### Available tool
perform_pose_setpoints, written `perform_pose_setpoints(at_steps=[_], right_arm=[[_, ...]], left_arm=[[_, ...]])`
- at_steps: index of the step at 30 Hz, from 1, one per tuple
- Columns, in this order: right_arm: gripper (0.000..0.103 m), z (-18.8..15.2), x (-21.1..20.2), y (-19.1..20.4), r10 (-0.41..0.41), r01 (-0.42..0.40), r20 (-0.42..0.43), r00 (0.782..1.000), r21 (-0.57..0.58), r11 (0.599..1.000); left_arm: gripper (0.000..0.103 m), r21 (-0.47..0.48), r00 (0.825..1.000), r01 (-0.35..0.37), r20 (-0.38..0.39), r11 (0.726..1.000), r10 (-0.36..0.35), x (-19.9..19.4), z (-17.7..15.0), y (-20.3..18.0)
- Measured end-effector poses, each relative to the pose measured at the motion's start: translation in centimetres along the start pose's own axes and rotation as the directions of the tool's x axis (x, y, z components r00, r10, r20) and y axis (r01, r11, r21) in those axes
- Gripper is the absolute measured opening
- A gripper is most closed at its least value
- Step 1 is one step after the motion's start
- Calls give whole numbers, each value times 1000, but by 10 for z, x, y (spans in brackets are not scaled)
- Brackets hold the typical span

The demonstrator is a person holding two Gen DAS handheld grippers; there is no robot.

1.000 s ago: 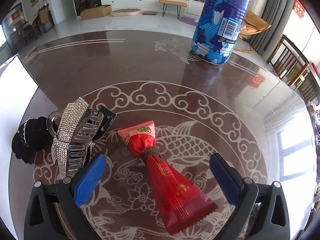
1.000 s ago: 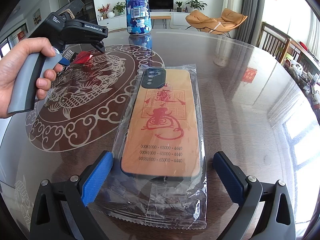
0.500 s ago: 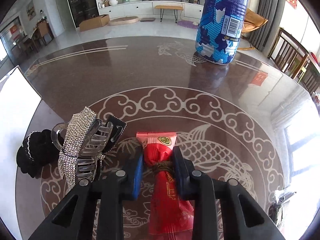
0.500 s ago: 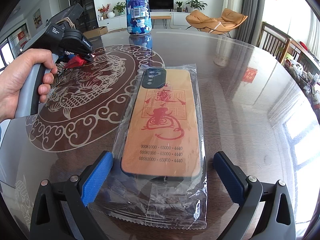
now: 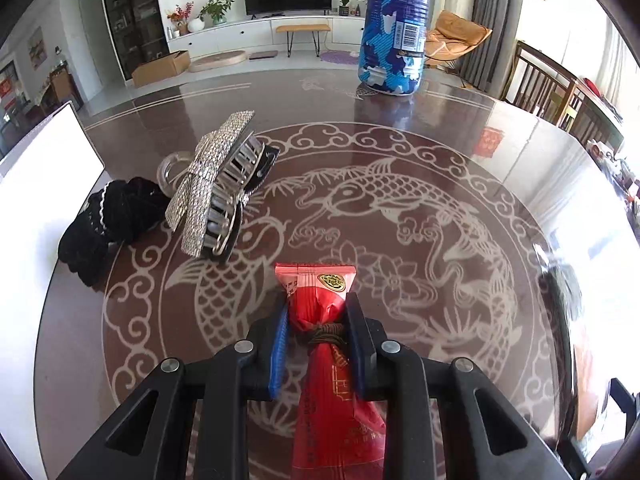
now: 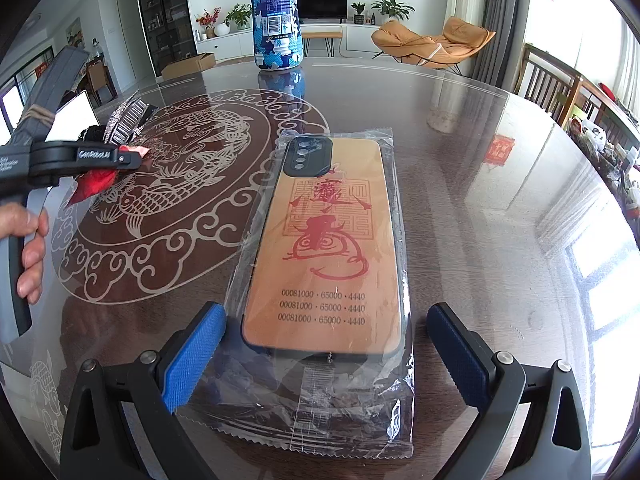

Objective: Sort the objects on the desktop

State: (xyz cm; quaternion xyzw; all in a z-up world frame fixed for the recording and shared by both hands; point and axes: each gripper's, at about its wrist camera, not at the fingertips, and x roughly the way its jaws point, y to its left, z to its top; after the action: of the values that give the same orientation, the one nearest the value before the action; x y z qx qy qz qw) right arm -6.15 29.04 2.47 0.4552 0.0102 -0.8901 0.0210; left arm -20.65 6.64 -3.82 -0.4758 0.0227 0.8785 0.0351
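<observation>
My left gripper (image 5: 316,306) is shut on the tied neck of a red snack packet (image 5: 320,282), whose body hangs below the pads. From the right wrist view, that left gripper (image 6: 132,159) holds the red packet (image 6: 94,184) just above the table at the far left, with a hand on its handle. My right gripper (image 6: 326,314) stands open, its blue pads either side of the near end of a wooden-look phone case (image 6: 328,232) sealed in a clear bag. The pads do not press on it.
A rhinestone hair claw (image 5: 216,192) and a black scrunchie (image 5: 108,220) lie left of the held packet, beside a white panel (image 5: 40,184). A tall blue bottle (image 5: 396,28) stands at the table's far side. The round glass table (image 6: 500,220) has chairs at its right.
The left gripper's jaws went from wide open to shut on the red packet's neck. It then pulled back with the packet, away from the hair claw. The right gripper stayed still.
</observation>
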Motion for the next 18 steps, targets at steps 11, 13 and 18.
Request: perform_pose_setpoints(at_steps=[11,13,18], right_arm=[[101,0,0,0,0,0,0,1000,0,1000],[101,0,0,0,0,0,0,1000,0,1000],[101,0,0,-1,1,-1,0,1000,0,1000]], left_arm=[[26,56,1000,28,-4,998,-28,-46,-69,25],[26,52,1000,26,-4,998,-26,-51,-76,31],[26,37,1000,18,-1,999,-18,-58,-87,42]])
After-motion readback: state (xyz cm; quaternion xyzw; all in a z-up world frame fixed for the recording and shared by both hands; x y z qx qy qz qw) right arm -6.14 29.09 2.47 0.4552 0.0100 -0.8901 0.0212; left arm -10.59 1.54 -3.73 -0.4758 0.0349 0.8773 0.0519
